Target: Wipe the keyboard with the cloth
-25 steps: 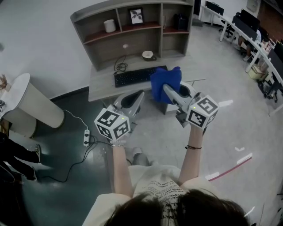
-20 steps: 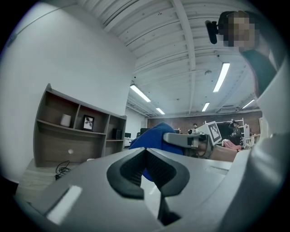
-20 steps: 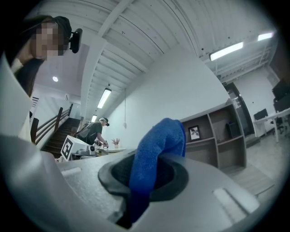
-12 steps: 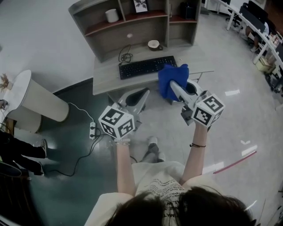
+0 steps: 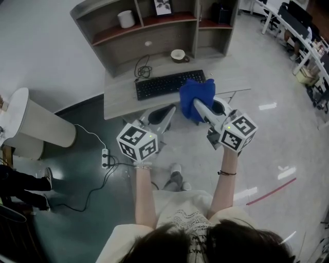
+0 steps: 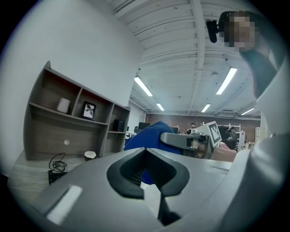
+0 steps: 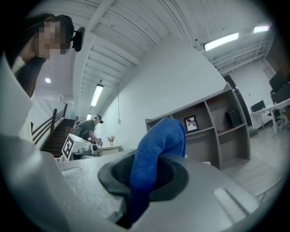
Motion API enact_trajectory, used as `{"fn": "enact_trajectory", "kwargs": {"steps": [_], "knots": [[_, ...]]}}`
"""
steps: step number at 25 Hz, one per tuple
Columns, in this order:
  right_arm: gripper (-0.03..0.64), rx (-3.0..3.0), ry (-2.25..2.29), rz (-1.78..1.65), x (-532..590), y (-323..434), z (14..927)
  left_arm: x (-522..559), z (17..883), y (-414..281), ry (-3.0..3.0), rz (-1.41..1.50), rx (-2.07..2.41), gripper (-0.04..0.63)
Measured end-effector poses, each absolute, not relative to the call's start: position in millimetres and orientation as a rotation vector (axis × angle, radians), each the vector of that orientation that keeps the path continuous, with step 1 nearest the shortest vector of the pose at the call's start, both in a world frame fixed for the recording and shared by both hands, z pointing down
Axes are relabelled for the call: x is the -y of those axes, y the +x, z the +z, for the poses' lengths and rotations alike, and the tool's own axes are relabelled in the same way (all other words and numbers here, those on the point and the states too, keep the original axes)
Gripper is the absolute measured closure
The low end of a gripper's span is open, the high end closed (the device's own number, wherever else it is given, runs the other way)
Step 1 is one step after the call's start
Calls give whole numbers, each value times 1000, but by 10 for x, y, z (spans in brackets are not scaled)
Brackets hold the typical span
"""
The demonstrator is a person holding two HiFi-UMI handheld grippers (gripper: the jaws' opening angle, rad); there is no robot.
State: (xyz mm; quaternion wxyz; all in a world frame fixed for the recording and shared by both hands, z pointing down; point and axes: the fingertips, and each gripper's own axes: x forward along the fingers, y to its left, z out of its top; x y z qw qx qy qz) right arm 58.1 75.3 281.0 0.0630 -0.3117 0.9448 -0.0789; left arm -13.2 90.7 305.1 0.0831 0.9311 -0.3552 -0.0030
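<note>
A black keyboard (image 5: pixel 168 85) lies on the grey desk (image 5: pixel 119 97), below the shelf unit. My right gripper (image 5: pixel 197 105) is shut on a blue cloth (image 5: pixel 196 95), which hangs bunched in the air at the keyboard's right end and covers its corner in the head view. In the right gripper view the cloth (image 7: pixel 158 145) rises out from between the jaws of that gripper (image 7: pixel 145 172). My left gripper (image 5: pixel 165 114) is held at the desk's front edge, its jaws together with nothing in them. The left gripper view looks over its own closed jaws (image 6: pixel 147 156) at the cloth (image 6: pixel 145 138).
A small bowl-like cup (image 5: pixel 178 55) and a coiled cable (image 5: pixel 142 69) lie behind the keyboard. The shelf unit (image 5: pixel 154 31) holds a white cup (image 5: pixel 125 19) and a picture frame (image 5: pixel 161 6). A white round stand (image 5: pixel 31 123) and a power strip (image 5: pixel 106 158) are at the left.
The head view has shifted a little. Both grippers stay raised before the desk, the right one still holding the cloth by the keyboard's right end.
</note>
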Motion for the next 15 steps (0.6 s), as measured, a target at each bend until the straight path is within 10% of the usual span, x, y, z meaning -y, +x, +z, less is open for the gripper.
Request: {"fn": "enact_trajectory", "kwargs": {"steps": [15], "knots": [[558, -2830, -1021, -301, -6, 527, 3024, -47, 3195, -260, 2768, 29, 991, 592]]}}
